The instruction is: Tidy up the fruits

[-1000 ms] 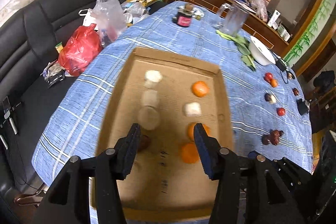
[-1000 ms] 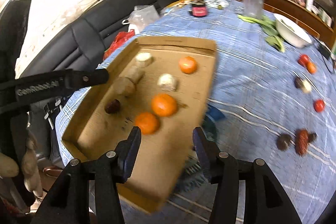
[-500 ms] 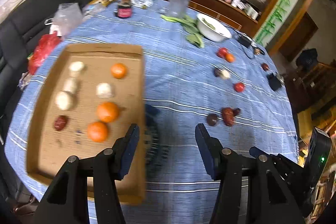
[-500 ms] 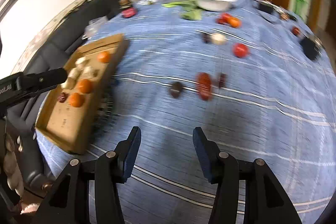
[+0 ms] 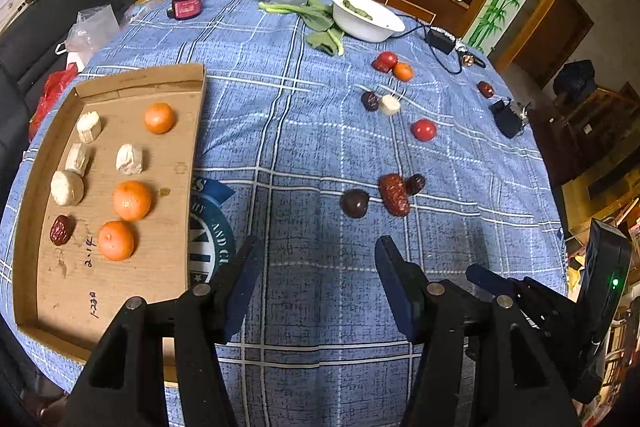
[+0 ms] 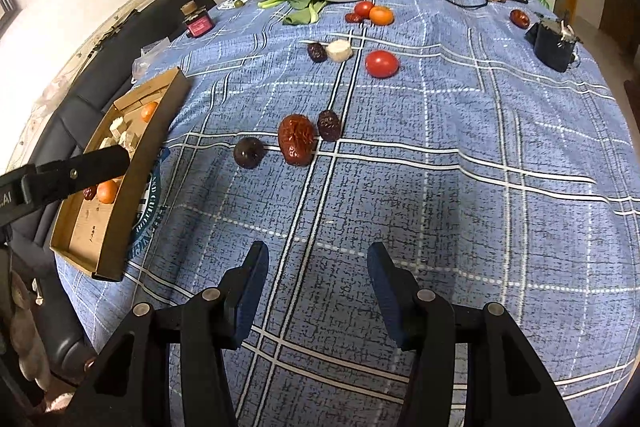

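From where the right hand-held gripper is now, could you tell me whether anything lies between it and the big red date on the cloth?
Nothing visible does. Only bare cloth lies between the right hand-held gripper and the red date; a dark round fruit and a small dark date flank it closely.

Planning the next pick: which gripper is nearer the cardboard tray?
Left. The left gripper hangs beside the cardboard tray, jaws opening, empty; the right gripper sits farther across the cloth.
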Demonstrator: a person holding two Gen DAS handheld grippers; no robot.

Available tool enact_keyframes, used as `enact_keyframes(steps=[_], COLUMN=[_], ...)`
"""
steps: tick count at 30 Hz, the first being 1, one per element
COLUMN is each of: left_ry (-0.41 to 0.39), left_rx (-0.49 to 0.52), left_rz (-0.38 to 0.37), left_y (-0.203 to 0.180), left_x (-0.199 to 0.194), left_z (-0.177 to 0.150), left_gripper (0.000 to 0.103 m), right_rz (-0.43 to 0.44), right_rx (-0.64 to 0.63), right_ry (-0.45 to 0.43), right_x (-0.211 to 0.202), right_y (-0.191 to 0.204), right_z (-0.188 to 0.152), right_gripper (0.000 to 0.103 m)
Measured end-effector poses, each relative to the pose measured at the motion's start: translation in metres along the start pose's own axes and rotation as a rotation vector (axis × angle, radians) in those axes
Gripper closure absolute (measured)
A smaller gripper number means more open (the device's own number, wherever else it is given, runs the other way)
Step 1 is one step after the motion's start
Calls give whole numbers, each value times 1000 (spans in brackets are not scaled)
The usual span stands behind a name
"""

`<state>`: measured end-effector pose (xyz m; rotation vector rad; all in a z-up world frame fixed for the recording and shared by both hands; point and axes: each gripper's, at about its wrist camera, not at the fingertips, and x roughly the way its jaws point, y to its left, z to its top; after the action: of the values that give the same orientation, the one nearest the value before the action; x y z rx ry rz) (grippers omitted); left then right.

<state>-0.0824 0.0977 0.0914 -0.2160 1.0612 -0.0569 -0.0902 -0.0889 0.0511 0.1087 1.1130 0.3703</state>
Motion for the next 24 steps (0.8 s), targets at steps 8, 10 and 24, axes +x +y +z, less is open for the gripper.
enact_keyframes(steps=[8,10,24], left_ry=[17,22,52], left_rx=[2,15,194], left_rz=[7,2,-139], left_y=[9,8,-43], left_x=[6,9,62], left_z=[-4,-4,15], left_gripper=[45,45,45], right_rz=[0,-5,-140], right_rx=[-4,13,18], right_ry=[-1,-10,-83], right_x=[11,12,47], right_y=[0,-7,-53], right_z=[13,22,121], right_gripper=[48,48,48])
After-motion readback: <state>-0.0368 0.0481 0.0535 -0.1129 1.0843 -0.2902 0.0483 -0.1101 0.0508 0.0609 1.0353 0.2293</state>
